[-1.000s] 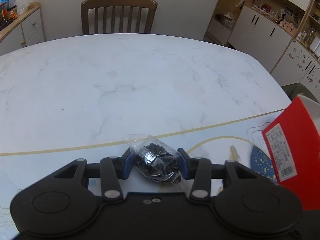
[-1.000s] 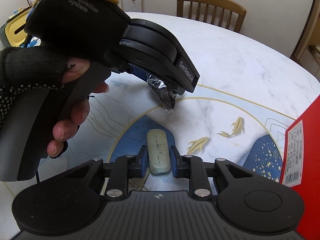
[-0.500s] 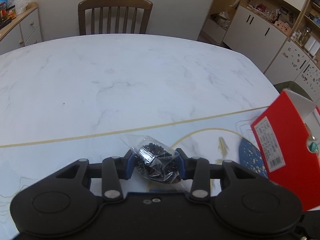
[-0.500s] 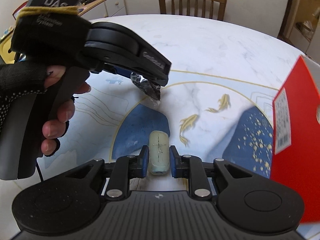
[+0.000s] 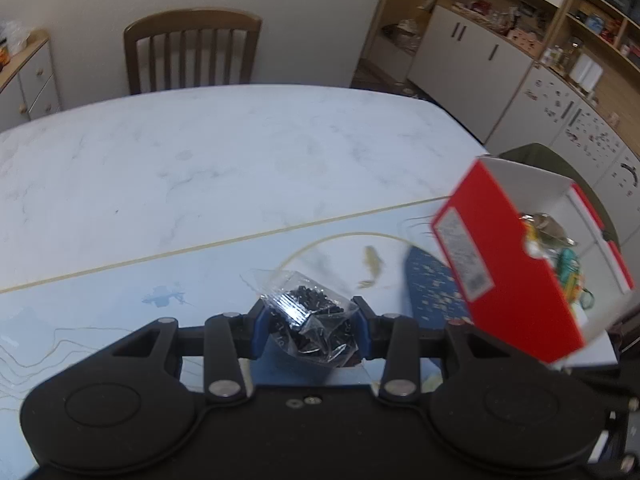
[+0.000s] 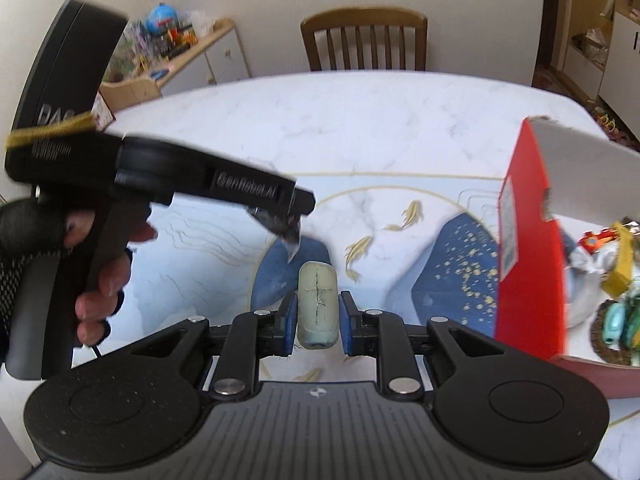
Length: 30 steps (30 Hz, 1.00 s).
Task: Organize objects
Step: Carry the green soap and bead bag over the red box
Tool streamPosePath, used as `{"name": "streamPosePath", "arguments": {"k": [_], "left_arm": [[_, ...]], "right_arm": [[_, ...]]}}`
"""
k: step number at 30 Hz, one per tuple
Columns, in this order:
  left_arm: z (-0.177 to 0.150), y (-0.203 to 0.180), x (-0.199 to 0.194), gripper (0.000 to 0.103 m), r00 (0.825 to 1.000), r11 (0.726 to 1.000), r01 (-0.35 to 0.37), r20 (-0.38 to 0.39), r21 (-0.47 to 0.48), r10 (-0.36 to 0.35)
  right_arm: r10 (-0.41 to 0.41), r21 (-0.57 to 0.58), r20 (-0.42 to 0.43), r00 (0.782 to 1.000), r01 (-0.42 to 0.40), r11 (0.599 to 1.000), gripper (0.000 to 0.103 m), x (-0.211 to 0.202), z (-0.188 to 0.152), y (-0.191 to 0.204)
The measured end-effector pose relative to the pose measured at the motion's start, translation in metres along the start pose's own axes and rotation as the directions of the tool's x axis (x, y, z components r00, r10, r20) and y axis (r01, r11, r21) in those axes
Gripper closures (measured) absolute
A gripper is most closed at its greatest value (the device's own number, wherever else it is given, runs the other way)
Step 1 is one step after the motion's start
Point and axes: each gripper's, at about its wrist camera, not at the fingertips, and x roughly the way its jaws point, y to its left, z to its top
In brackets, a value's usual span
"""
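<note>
Clear plastic bag (image 5: 310, 326) w/ small black pieces, crumpled, pinched betw blue pads, held above table; corner hangs down in right-wrist view (image 6: 286, 232).
Pale green-white bar (image 6: 318, 304), rounded ends, dark cross-shaped crack on top, clamped lengthwise betw blue pads.
Red box (image 5: 516, 280), white inside, open top, barcode label on side; sits on table at right, holds mixed small items, blurred.

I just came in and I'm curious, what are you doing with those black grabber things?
A person is tidying small things into a red box on the table. The left tool is shut on a clear bag of small black bits, held above the table. The right tool grips a pale green bar. The box stands open to the right, already holding some colourful items.
</note>
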Motion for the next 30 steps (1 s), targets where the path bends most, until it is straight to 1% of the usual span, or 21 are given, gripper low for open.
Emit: {"name": "streamPosePath", "arguments": {"k": [6,10,14,18,23,30], "left_arm": [[0.0,-0.026,-0.029,0.063,0.999,0.998,0.047,0.019,0.04,-0.047],[0.001,-0.046,-0.045,0.063,0.996,0.995,0.075,0.035,0.066,-0.078],[0.002,-0.069,-0.053,0.063,0.994,0.99,0.106,0.029,0.097,-0.109],[0.005,-0.096,-0.056,0.063,0.991,0.983,0.129,0.029,0.13,-0.134],[0.009,-0.13,-0.052,0.063,0.988,0.976,0.146,0.028,0.162,-0.152],[0.015,-0.173,-0.037,0.063,0.988,0.971,0.144,0.022,0.188,-0.151]], "right_arm": [[-0.002,0.028,0.045,0.999,0.001,1.0,0.082,-0.035,-0.009,-0.01],[-0.013,0.047,0.078,0.997,0.01,0.999,0.082,-0.069,-0.014,-0.022],[-0.031,0.085,0.097,0.995,0.023,0.996,0.082,-0.093,-0.021,-0.042],[-0.06,0.116,0.11,0.992,0.047,0.992,0.082,-0.115,-0.028,-0.068],[-0.094,0.146,0.124,0.988,0.076,0.986,0.082,-0.13,-0.033,-0.104],[-0.115,0.17,0.133,0.984,0.092,0.981,0.082,-0.145,-0.038,-0.15]]}}
